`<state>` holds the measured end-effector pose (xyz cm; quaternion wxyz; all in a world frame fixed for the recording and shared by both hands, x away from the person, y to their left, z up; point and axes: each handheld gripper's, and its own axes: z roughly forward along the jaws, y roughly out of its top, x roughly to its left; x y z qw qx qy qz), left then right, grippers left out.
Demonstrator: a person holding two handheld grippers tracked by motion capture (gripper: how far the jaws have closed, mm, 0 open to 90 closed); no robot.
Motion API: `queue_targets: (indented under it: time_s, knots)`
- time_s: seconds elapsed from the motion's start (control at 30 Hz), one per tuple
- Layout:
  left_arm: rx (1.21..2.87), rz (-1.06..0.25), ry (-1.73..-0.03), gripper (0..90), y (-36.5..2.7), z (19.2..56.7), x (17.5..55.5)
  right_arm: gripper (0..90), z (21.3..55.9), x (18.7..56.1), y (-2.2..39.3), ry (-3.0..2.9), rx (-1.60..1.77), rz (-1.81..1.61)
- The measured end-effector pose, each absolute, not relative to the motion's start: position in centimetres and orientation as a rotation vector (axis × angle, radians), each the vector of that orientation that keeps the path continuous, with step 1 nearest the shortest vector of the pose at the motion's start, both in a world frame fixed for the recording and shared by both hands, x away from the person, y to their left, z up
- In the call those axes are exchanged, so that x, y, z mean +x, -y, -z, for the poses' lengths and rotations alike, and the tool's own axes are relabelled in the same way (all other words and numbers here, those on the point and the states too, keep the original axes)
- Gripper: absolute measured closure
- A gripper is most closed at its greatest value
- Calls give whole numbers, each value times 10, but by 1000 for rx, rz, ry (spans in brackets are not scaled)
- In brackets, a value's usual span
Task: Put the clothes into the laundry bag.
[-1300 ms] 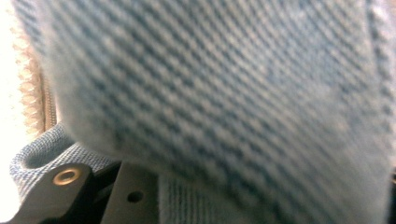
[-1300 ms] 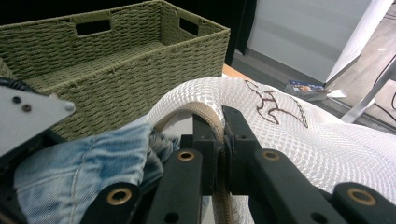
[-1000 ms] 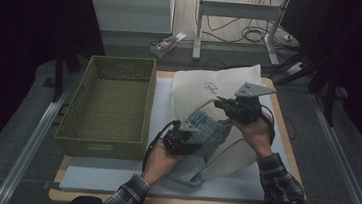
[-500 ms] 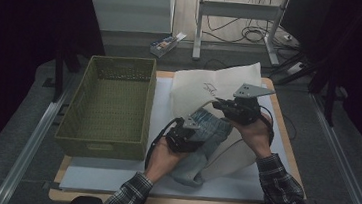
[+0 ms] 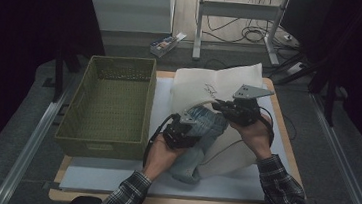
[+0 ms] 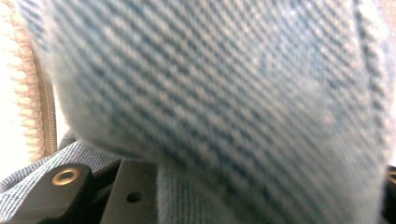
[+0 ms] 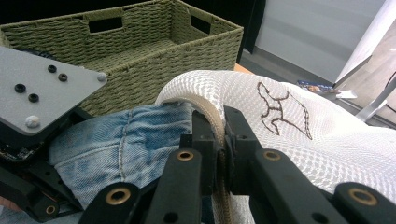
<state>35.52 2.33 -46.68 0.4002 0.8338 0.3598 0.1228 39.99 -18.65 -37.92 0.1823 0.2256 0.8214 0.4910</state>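
Little has shifted; left tool (image 5: 186, 127) grasping jeans (image 5: 205, 127) at mesh laundry bag (image 7: 299, 140) mouth on worktop (image 5: 161, 183); right tool (image 7: 220, 140) clenched on zipper rim (image 7: 205, 109); denim soft, floppy, bulky; grip thick seams.

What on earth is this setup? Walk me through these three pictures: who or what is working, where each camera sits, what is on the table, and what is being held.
No robot here: a person in a plaid shirt holds a hand-held two-jaw tool in each hand. The high view looks down on the table from above the person's side. The other two cameras ride on the tools and look along their black jaws.

On the table stand an empty green woven basket and a white mesh laundry bag with a small drawing on it.

The right tool is shut on the bag's zippered rim, keeping the mouth open. The left tool holds blue jeans at that mouth; its own camera sits so close that the denim is blurred, with the zipper edge at the left.
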Motion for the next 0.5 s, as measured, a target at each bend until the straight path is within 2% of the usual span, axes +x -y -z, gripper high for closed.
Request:
queue_targets:
  time_s: [0.5]
  knots:
    - [2095, -340, -923, 648, -19, 455, 361, 831, 377, 395, 185, -2318, 622, -1393]
